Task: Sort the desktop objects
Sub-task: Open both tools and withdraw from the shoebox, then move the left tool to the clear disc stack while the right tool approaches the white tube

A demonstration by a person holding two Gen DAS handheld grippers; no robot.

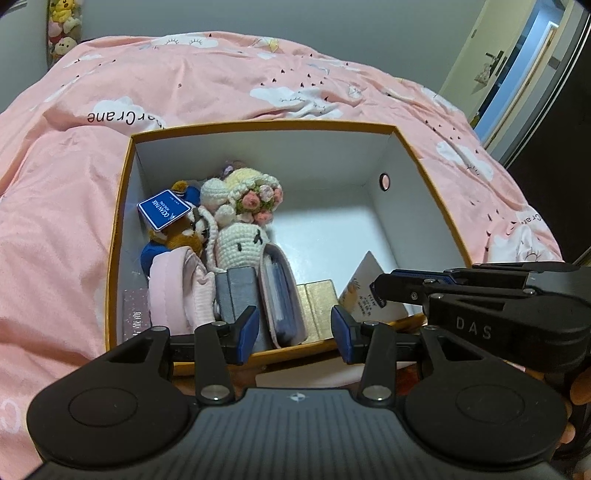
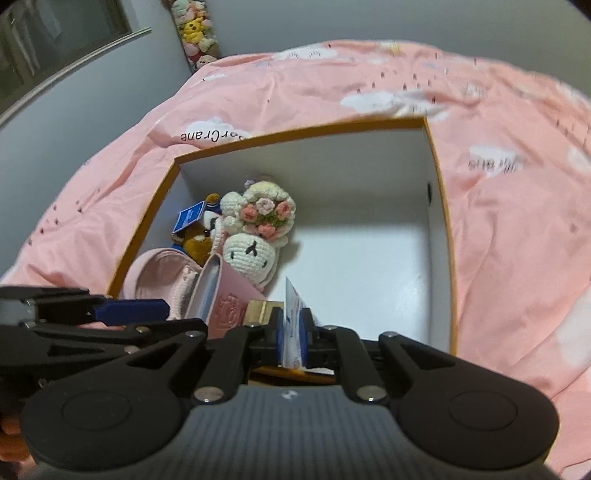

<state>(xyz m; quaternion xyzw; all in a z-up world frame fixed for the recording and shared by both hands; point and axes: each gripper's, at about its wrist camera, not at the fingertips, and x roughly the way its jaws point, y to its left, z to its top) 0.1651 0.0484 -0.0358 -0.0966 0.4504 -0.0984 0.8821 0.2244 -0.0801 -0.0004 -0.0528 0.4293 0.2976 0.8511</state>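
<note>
An orange-rimmed box point(image 1: 258, 127) with a white inside lies on a pink quilt point(image 1: 221, 81). Its left half holds a crocheted bunny point(image 1: 240, 247), a crocheted bouquet point(image 1: 258, 199), a brown plush with a blue tag point(image 1: 164, 212), a pink pouch point(image 1: 170, 291), a grey case point(image 1: 236, 295), a pink card wallet point(image 1: 280, 302) and a gold block point(image 1: 319, 302). A white card point(image 2: 293, 306) stands on edge at the near wall between the pads of my right gripper point(image 2: 293, 332), with a slim gap showing. My left gripper point(image 1: 295, 332) hangs open over the near rim, with nothing in it.
The right half of the box floor point(image 2: 362, 266) is bare white. A round hole point(image 1: 385, 181) pierces the right wall. Stacked plush toys point(image 2: 195, 33) line the grey back wall, and a doorway point(image 1: 524, 74) opens at the far right.
</note>
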